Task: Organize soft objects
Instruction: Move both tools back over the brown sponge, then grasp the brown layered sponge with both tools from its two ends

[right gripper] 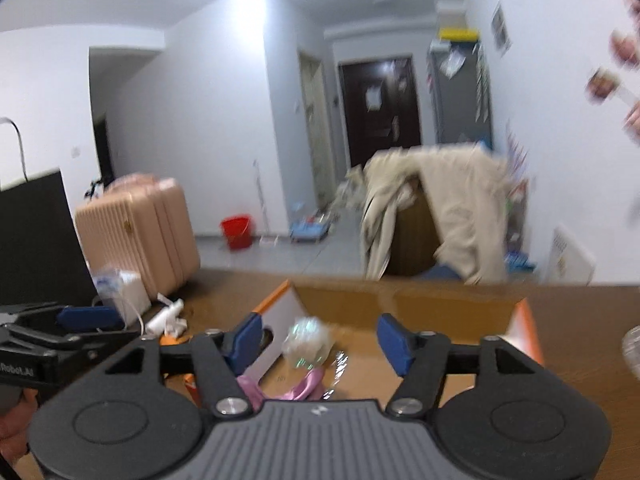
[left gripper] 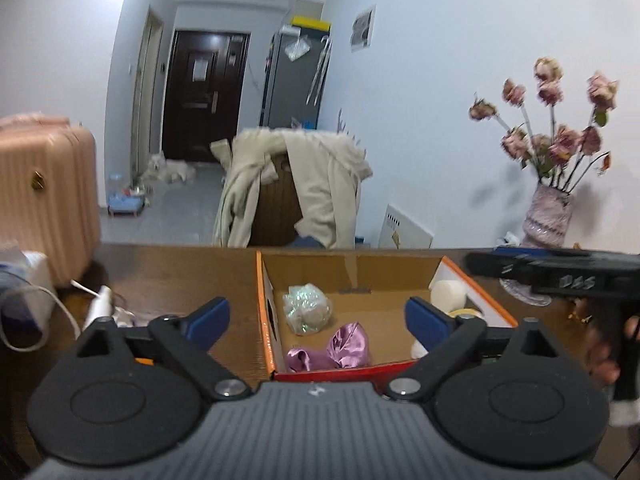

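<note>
An open cardboard box with orange edges sits on the brown table. Inside lie a shiny clear-wrapped bundle, a purple satin piece and a white soft roll at the right wall. My left gripper is open and empty, hovering over the box's near edge. My right gripper is open and empty above the same box; the bundle and purple piece show between its fingers. The right gripper's body shows at the right of the left wrist view.
White cable and charger lie on the table left of the box. A vase of dried roses stands at the table's right. A pink suitcase and a chair with a beige coat stand beyond the table.
</note>
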`<state>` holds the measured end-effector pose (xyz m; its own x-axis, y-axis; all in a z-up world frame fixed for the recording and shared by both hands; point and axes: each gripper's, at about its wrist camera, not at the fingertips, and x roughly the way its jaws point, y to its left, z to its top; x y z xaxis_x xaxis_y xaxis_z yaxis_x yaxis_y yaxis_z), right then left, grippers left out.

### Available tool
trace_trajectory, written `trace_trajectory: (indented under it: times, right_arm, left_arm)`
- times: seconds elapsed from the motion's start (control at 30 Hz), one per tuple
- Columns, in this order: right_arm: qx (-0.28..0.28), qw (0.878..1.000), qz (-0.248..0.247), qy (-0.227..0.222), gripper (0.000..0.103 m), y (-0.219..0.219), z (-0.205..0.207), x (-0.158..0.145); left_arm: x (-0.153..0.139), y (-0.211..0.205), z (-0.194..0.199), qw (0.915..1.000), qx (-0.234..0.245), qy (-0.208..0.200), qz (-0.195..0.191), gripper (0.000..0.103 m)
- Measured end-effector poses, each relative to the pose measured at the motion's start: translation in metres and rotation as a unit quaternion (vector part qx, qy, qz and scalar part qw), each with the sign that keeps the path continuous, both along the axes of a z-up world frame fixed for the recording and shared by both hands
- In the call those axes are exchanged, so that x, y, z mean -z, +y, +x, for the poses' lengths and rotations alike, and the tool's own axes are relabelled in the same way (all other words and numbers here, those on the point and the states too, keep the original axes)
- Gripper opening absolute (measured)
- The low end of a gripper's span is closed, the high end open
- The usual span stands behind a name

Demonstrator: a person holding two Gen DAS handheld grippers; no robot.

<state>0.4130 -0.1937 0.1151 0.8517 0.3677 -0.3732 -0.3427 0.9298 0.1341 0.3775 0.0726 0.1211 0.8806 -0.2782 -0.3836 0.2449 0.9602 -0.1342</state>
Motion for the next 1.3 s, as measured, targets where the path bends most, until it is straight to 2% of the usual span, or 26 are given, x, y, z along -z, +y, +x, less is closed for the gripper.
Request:
trace_trajectory:
  times: [0.17, 0.37, 0.6, 0.7, 0.77, 0.9, 1.03, 1.2, 1.3]
  right_arm:
    - [0.028, 0.999, -0.013, -0.038, 0.076, -0.021, -0.071, -0.027]
    - [0.067, 0.995, -0.026, -0.073, 0.083, -0.028, -0.157, -0.027]
    - [0.089, 0.991, -0.049, -0.092, 0.09, -0.016, -0.252, 0.009]
    - [0.075, 0.994, -0.055, -0.066, 0.092, -0.011, -0.273, 0.038]
    - [0.064, 0.995, -0.069, -0.031, 0.092, -0.008, -0.281, 0.058]
    - [0.046, 0.997, -0.057, 0.023, 0.092, -0.003, -0.29, 0.082]
    - [0.043, 0.998, -0.053, 0.013, 0.092, 0.005, -0.292, 0.084]
    - [0.042, 0.998, -0.04, 0.02, 0.09, 0.002, -0.278, 0.089]
    - [0.039, 0.998, -0.033, 0.042, 0.081, 0.004, -0.263, 0.099]
  left_arm:
    - [-0.019, 0.007, -0.053, 0.9992, 0.008, -0.032, 0.024, 0.103]
    - [-0.02, 0.004, -0.12, 0.9966, 0.018, -0.059, 0.054, 0.103]
    - [0.006, -0.007, -0.207, 0.9927, 0.037, -0.083, 0.08, 0.103]
    - [0.03, -0.008, -0.24, 0.9923, 0.033, -0.078, 0.09, 0.103]
    - [0.046, -0.005, -0.253, 0.9952, 0.03, -0.055, 0.075, 0.103]
    - [0.066, 0.001, -0.259, 0.9986, 0.019, -0.014, 0.047, 0.103]
    - [0.068, 0.004, -0.249, 0.9983, -0.003, -0.01, 0.058, 0.103]
    - [0.077, 0.006, -0.229, 0.9988, -0.011, 0.008, 0.047, 0.103]
    - [0.085, 0.005, -0.212, 0.9985, -0.015, 0.023, 0.047, 0.103]
